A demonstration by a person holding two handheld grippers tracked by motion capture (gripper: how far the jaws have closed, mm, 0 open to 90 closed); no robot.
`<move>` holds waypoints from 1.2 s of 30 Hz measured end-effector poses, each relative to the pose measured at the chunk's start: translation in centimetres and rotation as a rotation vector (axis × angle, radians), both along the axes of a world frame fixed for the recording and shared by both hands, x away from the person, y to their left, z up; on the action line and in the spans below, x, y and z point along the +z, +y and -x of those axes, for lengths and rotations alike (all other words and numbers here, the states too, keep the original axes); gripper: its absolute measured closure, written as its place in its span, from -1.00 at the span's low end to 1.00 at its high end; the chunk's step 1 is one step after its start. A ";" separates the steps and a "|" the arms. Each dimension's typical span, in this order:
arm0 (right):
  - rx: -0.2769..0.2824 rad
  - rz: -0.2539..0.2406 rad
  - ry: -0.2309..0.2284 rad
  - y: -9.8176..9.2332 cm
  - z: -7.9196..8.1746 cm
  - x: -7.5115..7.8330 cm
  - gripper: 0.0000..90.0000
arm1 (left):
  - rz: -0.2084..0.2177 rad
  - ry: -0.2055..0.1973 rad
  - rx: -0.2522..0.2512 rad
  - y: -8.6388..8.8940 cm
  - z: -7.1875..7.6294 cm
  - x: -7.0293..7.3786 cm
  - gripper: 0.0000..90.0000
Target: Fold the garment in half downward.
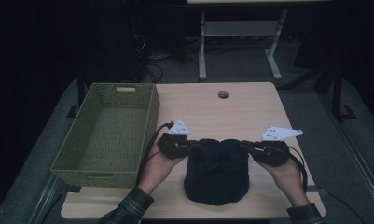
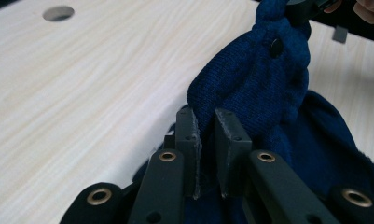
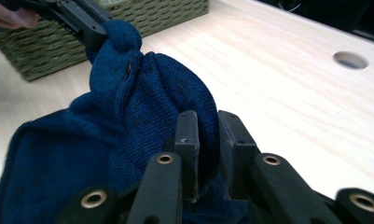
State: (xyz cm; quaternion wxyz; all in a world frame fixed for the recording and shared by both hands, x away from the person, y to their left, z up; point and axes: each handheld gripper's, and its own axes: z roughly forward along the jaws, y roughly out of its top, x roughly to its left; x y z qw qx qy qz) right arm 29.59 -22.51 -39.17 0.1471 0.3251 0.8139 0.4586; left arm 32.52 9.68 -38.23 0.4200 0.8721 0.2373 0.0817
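A dark blue knitted garment point(image 1: 216, 172) lies bunched near the front of the light wooden table point(image 1: 236, 109). My left gripper point(image 1: 194, 145) is shut on the garment's far left edge, and my right gripper point(image 1: 245, 146) is shut on its far right edge. In the left gripper view the knit point(image 2: 254, 79) is pinched between my own gripper point(image 2: 207, 126), with a dark button point(image 2: 275, 46) farther up and the other gripper at the top right. In the right gripper view the blue fabric point(image 3: 142, 107) is clamped in my gripper point(image 3: 207, 128), and the other gripper point(image 3: 93, 30) grips the fold beyond.
A green woven basket point(image 1: 149, 116) stands on the table's left side, its wall point(image 3: 128, 18) close behind the garment. A round cable hole point(image 1: 223, 94) sits near the table's far edge. A desk frame and cables stand on the dark floor beyond.
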 end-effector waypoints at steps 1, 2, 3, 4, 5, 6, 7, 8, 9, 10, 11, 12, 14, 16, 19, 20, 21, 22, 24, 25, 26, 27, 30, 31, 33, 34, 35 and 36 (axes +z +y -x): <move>0.002 -0.008 0.005 0.0 0.3 -0.3 0.74 | 0.004 0.003 0.002 0.0 0.2 -0.1 0.79; 0.007 -0.007 0.007 0.0 0.5 -0.5 0.74 | 0.001 0.007 -0.002 0.0 0.3 -0.2 0.79; 0.007 -0.007 0.013 0.0 0.7 -0.7 0.74 | -0.007 0.010 -0.010 0.1 0.5 -0.4 0.78; 0.011 -0.008 0.017 0.0 0.9 -0.9 0.73 | -0.003 0.019 -0.008 0.0 0.8 -0.6 0.78; 0.014 -0.005 0.022 0.1 1.1 -1.0 0.73 | -0.008 0.022 -0.019 0.1 0.9 -0.7 0.78; 0.018 -0.001 0.029 0.1 1.3 -1.2 0.73 | -0.005 0.035 -0.019 0.1 1.1 -1.0 0.78; 0.024 -0.002 0.039 0.0 1.5 -1.4 0.72 | -0.011 0.040 -0.028 0.2 1.2 -1.2 0.78; 0.028 0.000 0.046 0.0 1.6 -1.5 0.71 | -0.009 0.052 -0.028 0.2 1.5 -1.4 0.78; 0.033 -0.004 0.060 0.0 1.9 -1.8 0.71 | -0.011 0.061 -0.032 0.2 1.7 -1.7 0.77; 0.036 -0.002 0.065 0.0 2.0 -2.0 0.71 | -0.015 0.068 -0.038 0.2 1.8 -1.8 0.77; 0.040 -0.001 0.071 0.0 2.2 -2.2 0.70 | -0.014 0.076 -0.040 0.3 1.9 -2.0 0.77; 0.044 0.001 0.079 0.1 2.4 -2.4 0.70 | -0.013 0.086 -0.045 0.3 2.2 -2.2 0.77; 0.053 0.009 0.091 0.1 2.9 -2.8 0.69 | -0.013 0.100 -0.053 0.3 2.6 -2.5 0.77; 0.061 0.010 0.102 0.1 3.5 -3.3 0.67 | -0.017 0.111 -0.059 0.3 3.1 -2.8 0.77; 0.074 0.005 0.124 0.1 4.3 -3.9 0.66 | -0.030 0.124 -0.071 0.3 3.6 -3.3 0.76; 0.078 0.009 0.128 0.1 4.4 -4.1 0.66 | -0.034 0.130 -0.073 0.3 3.8 -3.6 0.76; 0.083 0.017 0.133 0.1 4.7 -4.3 0.66 | -0.036 0.137 -0.075 0.2 3.9 -3.8 0.76; 0.085 0.023 0.131 0.2 4.9 -4.5 0.66 | -0.038 0.143 -0.076 0.1 4.0 -3.9 0.76; 0.088 0.039 0.140 0.3 5.1 -4.9 0.67 | -0.052 0.154 -0.082 -0.1 4.2 -4.3 0.76; 0.091 0.046 0.142 0.4 5.2 -5.2 0.67 | -0.058 0.158 -0.086 -0.2 4.2 -4.5 0.76; 0.087 0.057 0.150 0.5 5.3 -5.4 0.68 | -0.068 0.164 -0.091 -0.3 4.3 -4.6 0.76; 0.087 0.065 0.150 0.6 5.4 -5.6 0.68 | -0.065 0.167 -0.086 -0.4 4.3 -4.7 0.76; 0.085 0.090 0.141 0.8 5.0 -5.9 0.69 | -0.065 0.172 -0.082 -0.5 4.0 -5.0 0.77; 0.090 0.101 0.131 0.8 4.7 -6.0 0.69 | -0.066 0.172 -0.082 -0.5 3.9 -5.1 0.77; 0.085 0.116 0.124 1.0 4.2 -6.0 0.70 | -0.061 0.174 -0.078 -0.6 3.6 -5.2 0.77; 0.082 0.125 0.115 1.1 3.8 -6.0 0.70 | -0.062 0.172 -0.076 -0.8 3.4 -5.3 0.77; 0.068 0.146 0.102 1.1 3.0 -5.9 0.70 | -0.067 0.160 -0.074 -0.9 3.2 -5.3 0.77; 0.068 0.146 0.102 1.1 3.0 -5.9 0.70 | -0.059 0.156 -0.063 -1.0 3.1 -5.3 0.77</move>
